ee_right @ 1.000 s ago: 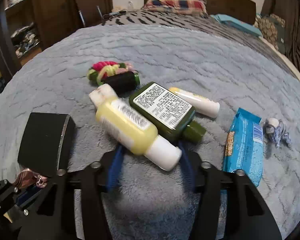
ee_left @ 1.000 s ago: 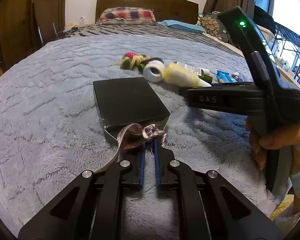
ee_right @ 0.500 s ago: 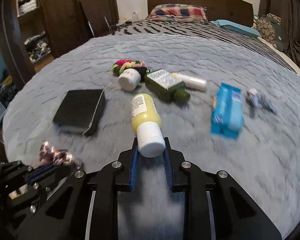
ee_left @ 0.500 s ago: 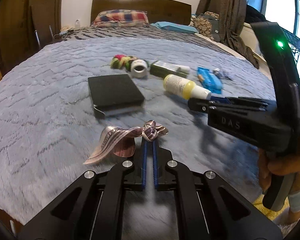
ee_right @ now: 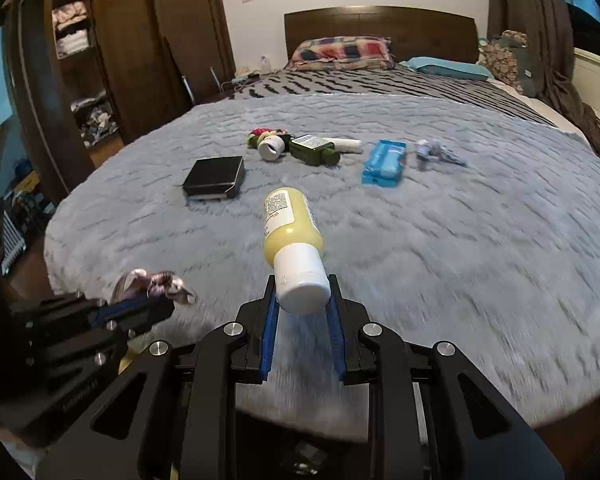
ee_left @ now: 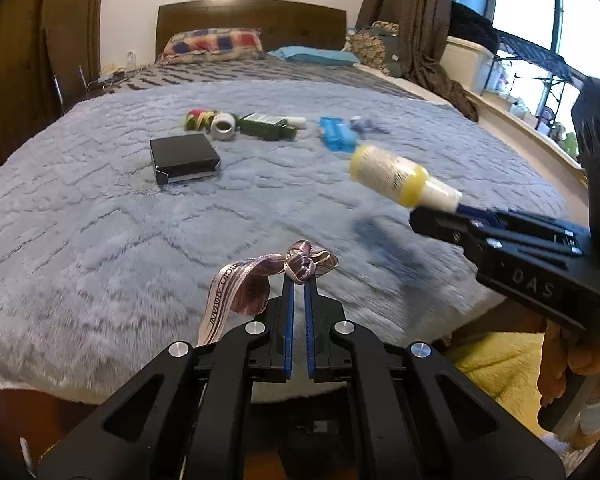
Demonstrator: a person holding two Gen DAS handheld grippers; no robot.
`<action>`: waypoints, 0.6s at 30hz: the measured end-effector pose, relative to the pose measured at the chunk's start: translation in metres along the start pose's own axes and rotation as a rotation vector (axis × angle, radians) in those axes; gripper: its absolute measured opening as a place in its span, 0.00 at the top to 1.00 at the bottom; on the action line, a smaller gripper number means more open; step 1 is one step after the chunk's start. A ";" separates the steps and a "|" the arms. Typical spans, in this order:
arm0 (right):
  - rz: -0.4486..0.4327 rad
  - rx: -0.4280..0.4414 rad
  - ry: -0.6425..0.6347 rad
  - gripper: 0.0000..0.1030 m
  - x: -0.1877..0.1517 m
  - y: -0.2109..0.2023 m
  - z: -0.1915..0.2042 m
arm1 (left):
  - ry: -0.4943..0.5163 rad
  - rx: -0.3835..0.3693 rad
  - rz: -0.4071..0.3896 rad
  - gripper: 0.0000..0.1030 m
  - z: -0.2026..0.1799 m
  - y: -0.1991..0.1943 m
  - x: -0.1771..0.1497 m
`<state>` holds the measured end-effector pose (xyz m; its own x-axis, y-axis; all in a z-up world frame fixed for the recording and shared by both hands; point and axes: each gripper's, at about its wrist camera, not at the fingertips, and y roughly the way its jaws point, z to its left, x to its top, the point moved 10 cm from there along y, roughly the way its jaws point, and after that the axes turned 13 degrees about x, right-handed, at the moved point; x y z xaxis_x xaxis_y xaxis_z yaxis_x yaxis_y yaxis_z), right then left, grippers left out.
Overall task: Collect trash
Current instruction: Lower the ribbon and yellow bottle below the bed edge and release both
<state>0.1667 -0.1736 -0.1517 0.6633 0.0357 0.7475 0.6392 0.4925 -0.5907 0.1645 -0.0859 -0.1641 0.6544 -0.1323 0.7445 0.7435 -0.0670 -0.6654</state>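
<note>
My left gripper (ee_left: pixel 298 276) is shut on a knotted pink ribbon (ee_left: pixel 260 276) and holds it above the near edge of the bed; the ribbon also shows in the right wrist view (ee_right: pixel 160 282). My right gripper (ee_right: pixel 302 284) is shut on the white cap of a yellow bottle (ee_right: pixel 290 224), held in the air over the grey blanket (ee_right: pixel 460 240). The bottle also shows in the left wrist view (ee_left: pixel 396 176), to the right of the left gripper.
On the blanket farther back lie a black box (ee_left: pixel 184 156), a white jar (ee_left: pixel 223 126), a green bottle (ee_left: pixel 266 126), a blue packet (ee_left: pixel 336 134), a small crumpled wrapper (ee_left: pixel 366 125) and a colourful bundle (ee_left: pixel 198 118). Wardrobe (ee_right: pixel 120 60) stands left. Pillows (ee_right: pixel 340 50) lie at the headboard.
Both grippers have pulled back from the items toward the near edge of the bed, carrying the ribbon and the yellow bottle. The right gripper closed on the bottle's cap and lifted it.
</note>
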 end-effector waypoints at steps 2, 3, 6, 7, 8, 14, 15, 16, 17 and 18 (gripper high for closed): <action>-0.010 0.002 0.009 0.77 -0.010 -0.015 0.004 | -0.001 -0.010 -0.009 0.97 -0.004 -0.014 -0.005; -0.014 0.003 0.014 0.77 -0.018 -0.023 0.005 | 0.000 -0.015 -0.010 0.97 -0.006 -0.020 -0.009; 0.001 0.009 0.029 0.77 -0.040 -0.036 0.007 | 0.017 -0.035 0.006 0.97 -0.015 -0.031 -0.028; 0.009 0.008 0.034 0.77 -0.047 -0.038 0.007 | 0.025 -0.039 0.018 0.97 -0.018 -0.032 -0.037; 0.019 0.007 0.041 0.77 -0.055 -0.040 0.007 | 0.033 -0.042 0.031 0.97 -0.020 -0.031 -0.045; 0.136 0.001 0.085 0.77 -0.113 -0.026 0.001 | 0.057 -0.052 0.144 0.96 -0.027 -0.009 -0.098; 0.160 -0.003 0.097 0.77 -0.124 -0.021 -0.002 | 0.060 -0.061 0.164 0.96 -0.028 -0.004 -0.106; 0.175 -0.007 0.105 0.77 -0.131 -0.018 -0.004 | 0.062 -0.066 0.187 0.96 -0.030 0.001 -0.114; 0.190 -0.012 0.114 0.77 -0.138 -0.014 -0.007 | 0.065 -0.068 0.206 0.96 -0.031 0.007 -0.120; 0.210 -0.018 0.125 0.77 -0.146 -0.009 -0.010 | 0.069 -0.067 0.224 0.96 -0.031 0.014 -0.126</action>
<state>0.0681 -0.1924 -0.2583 0.8245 0.0269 0.5652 0.4884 0.4704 -0.7350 0.0879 -0.1005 -0.2685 0.7894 -0.2181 0.5739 0.5683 -0.0939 -0.8174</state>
